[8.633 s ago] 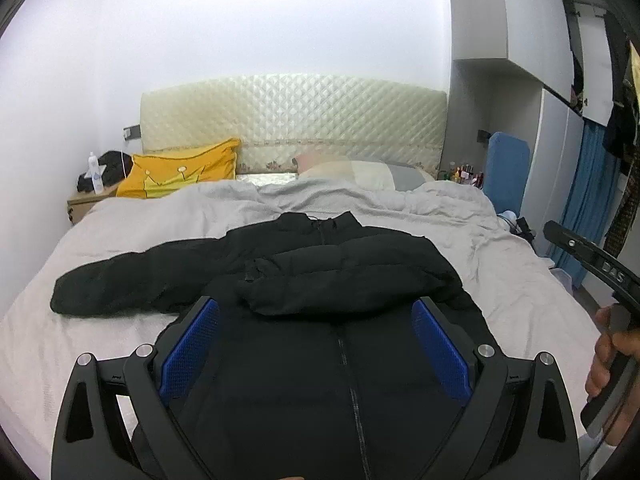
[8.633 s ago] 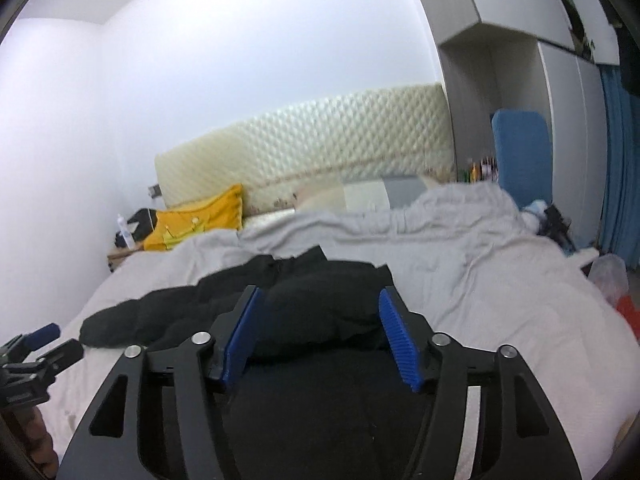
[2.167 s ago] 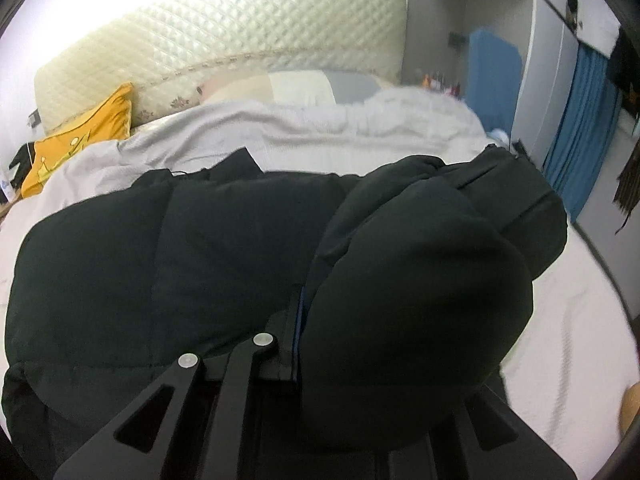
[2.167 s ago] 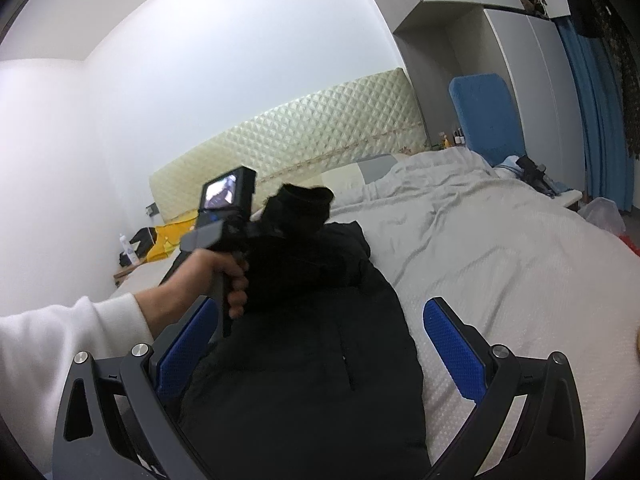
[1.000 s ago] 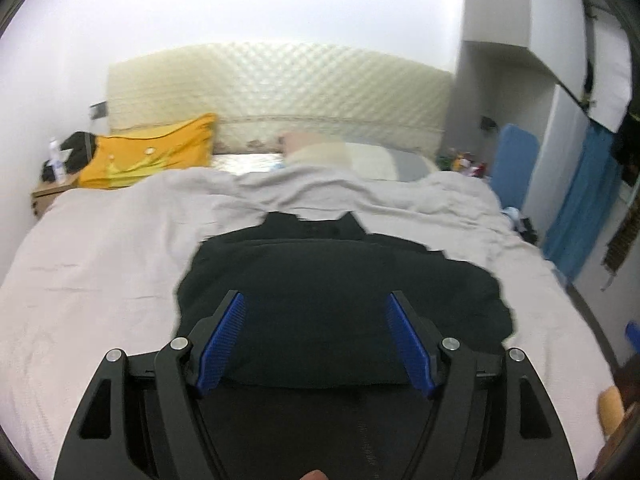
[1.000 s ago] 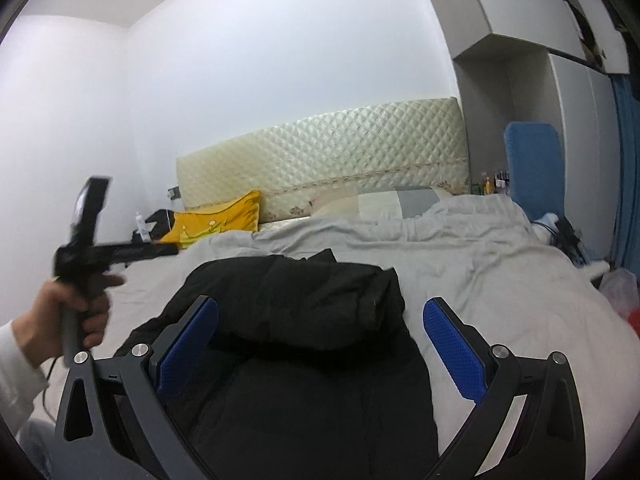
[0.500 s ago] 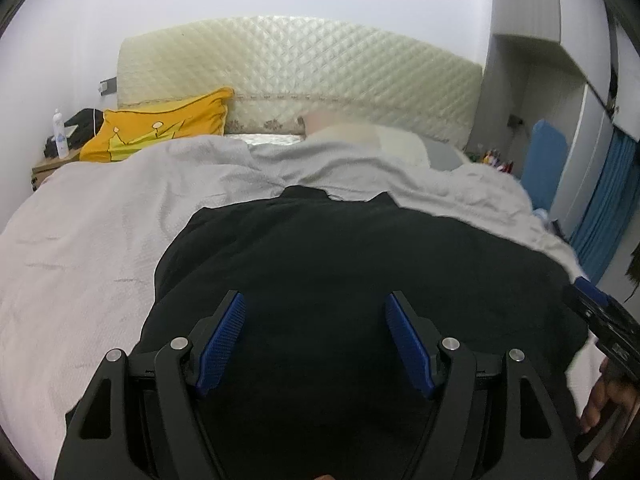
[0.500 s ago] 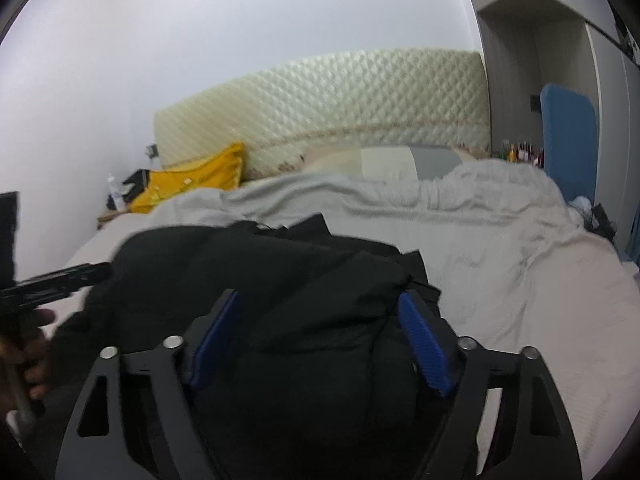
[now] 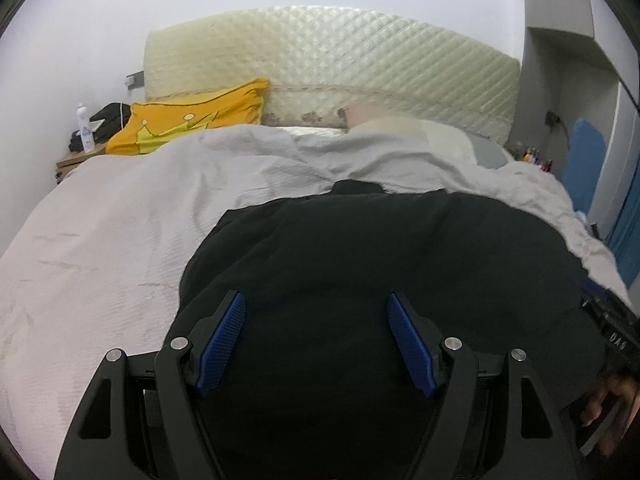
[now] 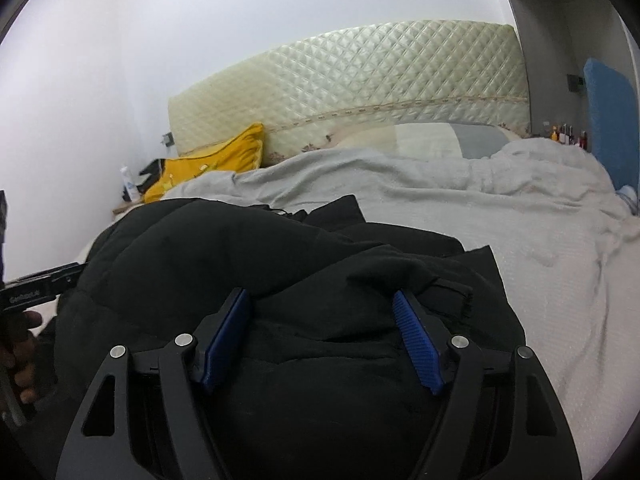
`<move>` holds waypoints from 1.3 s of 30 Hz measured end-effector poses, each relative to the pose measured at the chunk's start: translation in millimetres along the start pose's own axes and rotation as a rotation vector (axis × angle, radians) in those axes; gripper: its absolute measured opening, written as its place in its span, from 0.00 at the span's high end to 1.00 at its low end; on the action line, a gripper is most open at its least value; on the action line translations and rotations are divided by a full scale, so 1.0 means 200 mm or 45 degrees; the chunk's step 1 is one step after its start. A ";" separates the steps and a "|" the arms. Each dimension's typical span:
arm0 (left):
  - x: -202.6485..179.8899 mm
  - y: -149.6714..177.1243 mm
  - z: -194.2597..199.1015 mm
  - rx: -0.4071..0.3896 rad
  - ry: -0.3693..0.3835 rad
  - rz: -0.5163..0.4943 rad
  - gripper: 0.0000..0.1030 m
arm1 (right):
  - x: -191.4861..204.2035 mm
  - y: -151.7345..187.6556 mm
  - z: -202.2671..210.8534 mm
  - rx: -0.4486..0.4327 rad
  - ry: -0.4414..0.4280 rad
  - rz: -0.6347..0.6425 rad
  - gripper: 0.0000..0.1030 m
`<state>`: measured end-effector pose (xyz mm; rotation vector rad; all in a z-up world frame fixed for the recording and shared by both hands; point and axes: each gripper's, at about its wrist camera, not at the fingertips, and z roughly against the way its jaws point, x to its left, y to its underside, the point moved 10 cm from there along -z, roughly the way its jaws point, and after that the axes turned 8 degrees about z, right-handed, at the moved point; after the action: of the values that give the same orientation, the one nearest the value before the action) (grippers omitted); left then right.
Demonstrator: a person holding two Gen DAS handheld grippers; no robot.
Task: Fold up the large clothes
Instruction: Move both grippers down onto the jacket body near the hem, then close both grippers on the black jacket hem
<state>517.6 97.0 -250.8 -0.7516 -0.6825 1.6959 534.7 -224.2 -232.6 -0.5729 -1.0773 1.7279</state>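
A black puffer jacket lies on the grey bedspread with both sleeves folded across its body. It also fills the near part of the right wrist view. My left gripper is open, low over the jacket's left side, its blue pads apart with nothing between them. My right gripper is open, low over the jacket's right side above the folded sleeve cuff. The other gripper shows at the right edge of the left wrist view and the left edge of the right wrist view.
A yellow pillow and a pale pillow lie against the quilted headboard. A nightstand with a bottle stands at the far left. A blue chair and wardrobe stand at the right.
Both grippers have come down and forward, closer to the jacket. The left sleeve, carried over earlier, now lies folded on the body and the left gripper is open.
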 end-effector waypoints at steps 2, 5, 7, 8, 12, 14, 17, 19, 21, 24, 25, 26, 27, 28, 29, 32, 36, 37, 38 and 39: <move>0.02 0.02 -0.03 0.018 -0.024 -0.027 0.27 | 0.01 0.01 -0.02 0.016 0.038 0.029 0.27; 0.02 0.06 -0.07 0.038 -0.035 -0.051 0.27 | 0.01 0.03 -0.05 0.053 0.069 0.094 0.26; 0.02 0.08 -0.10 0.048 -0.039 -0.061 0.27 | 0.01 0.06 -0.07 0.079 0.065 0.119 0.25; 0.02 0.09 -0.11 0.054 -0.035 -0.059 0.27 | 0.00 0.07 -0.08 0.093 0.059 0.119 0.24; 0.02 0.12 -0.14 0.070 -0.036 -0.073 0.27 | -0.01 0.12 -0.12 0.120 0.070 0.152 0.23; 0.02 0.14 -0.15 0.068 -0.039 -0.073 0.27 | -0.01 0.14 -0.14 0.126 0.082 0.173 0.22; 0.01 0.16 -0.17 0.072 -0.038 -0.078 0.27 | -0.01 0.17 -0.17 0.135 0.085 0.172 0.21; 0.01 0.17 -0.17 0.073 -0.038 -0.074 0.27 | -0.01 0.18 -0.19 0.146 0.088 0.174 0.21; 0.01 0.16 -0.16 0.063 -0.043 -0.067 0.27 | -0.01 0.20 -0.19 0.162 0.093 0.179 0.21; 0.02 0.16 -0.12 0.041 -0.063 -0.031 0.27 | -0.01 0.18 -0.17 0.206 0.079 0.193 0.21; 0.03 0.16 -0.11 0.051 -0.071 -0.024 0.27 | -0.01 0.17 -0.16 0.222 0.079 0.198 0.21; 0.02 0.15 -0.08 0.063 -0.082 -0.023 0.28 | 0.00 0.15 -0.13 0.245 0.076 0.197 0.20; 0.02 0.15 -0.05 0.065 -0.086 -0.024 0.28 | 0.01 0.12 -0.10 0.256 0.069 0.191 0.20; 0.01 0.13 -0.01 0.067 -0.080 -0.022 0.28 | 0.02 0.08 -0.05 0.237 0.060 0.184 0.20; 0.00 0.13 0.02 0.067 -0.079 -0.022 0.28 | 0.03 0.04 0.01 0.205 0.057 0.179 0.20; -0.02 0.07 0.17 0.050 -0.068 -0.017 0.28 | 0.04 -0.09 0.20 0.121 0.072 0.146 0.19; -0.07 -0.03 0.47 -0.010 -0.048 -0.022 0.28 | 0.10 -0.27 0.47 0.030 0.102 0.143 0.19; -0.08 -0.05 0.57 -0.031 -0.052 -0.022 0.28 | 0.11 -0.31 0.52 0.019 0.128 0.157 0.18; -0.09 -0.06 0.63 -0.037 -0.043 -0.018 0.28 | 0.14 -0.35 0.59 0.006 0.149 0.169 0.18; -0.10 -0.08 0.72 -0.044 -0.016 -0.014 0.28 | 0.16 -0.39 0.67 -0.010 0.153 0.175 0.18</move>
<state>420.4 71.3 -145.4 -0.7605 -0.7253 1.6843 456.6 -238.2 -96.5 -0.7615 -0.9797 1.7834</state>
